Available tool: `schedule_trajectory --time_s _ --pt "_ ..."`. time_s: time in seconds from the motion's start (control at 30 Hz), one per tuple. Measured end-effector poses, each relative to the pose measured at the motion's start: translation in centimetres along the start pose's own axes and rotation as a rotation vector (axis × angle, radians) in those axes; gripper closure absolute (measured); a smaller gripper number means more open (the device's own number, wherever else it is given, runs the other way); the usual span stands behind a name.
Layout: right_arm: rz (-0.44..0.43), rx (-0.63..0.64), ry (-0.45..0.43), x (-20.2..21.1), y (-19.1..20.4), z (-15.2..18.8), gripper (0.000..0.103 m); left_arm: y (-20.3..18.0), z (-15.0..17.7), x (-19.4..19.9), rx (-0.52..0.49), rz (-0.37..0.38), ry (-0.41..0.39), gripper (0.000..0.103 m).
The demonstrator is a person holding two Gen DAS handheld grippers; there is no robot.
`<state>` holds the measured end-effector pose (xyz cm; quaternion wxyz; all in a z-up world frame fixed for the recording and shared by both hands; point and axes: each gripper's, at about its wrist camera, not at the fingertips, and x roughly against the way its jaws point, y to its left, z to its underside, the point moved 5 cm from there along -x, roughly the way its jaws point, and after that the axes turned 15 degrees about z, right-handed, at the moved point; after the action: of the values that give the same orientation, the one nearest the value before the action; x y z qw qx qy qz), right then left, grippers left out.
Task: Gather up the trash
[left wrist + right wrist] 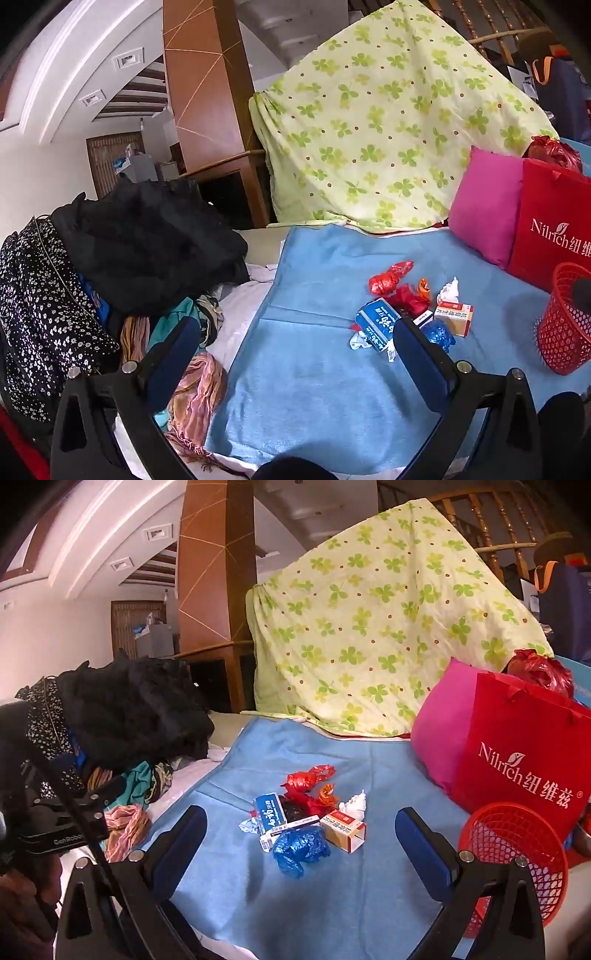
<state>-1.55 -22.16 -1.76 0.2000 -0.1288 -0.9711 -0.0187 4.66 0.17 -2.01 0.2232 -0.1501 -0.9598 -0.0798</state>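
Note:
A small heap of trash lies on a blue blanket (pixel 332 886): a crumpled blue plastic bag (pixel 300 846), a blue-and-white carton (pixel 270 811), a red-and-tan medicine box (pixel 343 829), a white tissue (pixel 354 805) and red plastic wrappers (pixel 308 780). A red mesh basket (pixel 517 853) stands to the right of the heap. My right gripper (pixel 301 843) is open, hovering just short of the heap with nothing between its fingers. In the left wrist view the same heap (pixel 410 314) and basket (pixel 565 325) sit right of centre. My left gripper (pixel 295 354) is open over bare blanket, left of the heap.
A red paper shopping bag (pixel 524 768) and a pink pillow (pixel 439 731) stand behind the basket. A green clover-print quilt (pixel 376 620) rises at the back. Dark clothes (pixel 147 243) and scarves (pixel 199 398) are piled left of the blanket. The left gripper's body (pixel 55 834) shows at the right view's left edge.

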Motion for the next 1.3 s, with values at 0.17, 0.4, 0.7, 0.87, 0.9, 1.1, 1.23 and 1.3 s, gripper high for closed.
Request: schedule_trajectory --time_s 0.17,0.4,0.7,0.87,0.9,1.1,1.23,1.3 --pt "0.014 -0.006 -0.067 0.4 -0.2 -1.0 0.0 0.2 -0.3 -0.1 0.004 -0.009 0.001 0.0" --pt "-0.004 0.005 -0.007 0.4 0.6 0.4 0.0 0.4 0.2 0.1 0.008 -0.004 -0.019 0.0" --pt "0.007 0.015 -0.001 -0.1 0.9 0.9 0.0 0.4 1.3 -0.6 0.028 -0.005 -0.008 0.0" --pt "0.006 0.032 0.025 -0.2 1.4 1.1 0.0 0.3 1.1 -0.6 0.039 -0.001 -0.019 0.0" --pt "0.007 0.038 0.037 -0.3 1.4 1.2 0.0 0.3 1.1 -0.6 0.04 -0.001 -0.019 0.0" --pt "0.012 0.057 0.051 -0.5 1.6 1.3 0.0 0.3 1.2 -0.7 0.05 0.007 -0.01 0.0" --pt "0.009 0.047 0.045 -0.6 1.7 1.5 0.0 0.3 1.3 -0.9 0.069 0.022 -0.012 0.0" --pt "0.003 0.034 0.045 -0.6 1.8 1.6 0.0 0.3 1.4 -1.2 0.059 0.019 -0.014 0.0"
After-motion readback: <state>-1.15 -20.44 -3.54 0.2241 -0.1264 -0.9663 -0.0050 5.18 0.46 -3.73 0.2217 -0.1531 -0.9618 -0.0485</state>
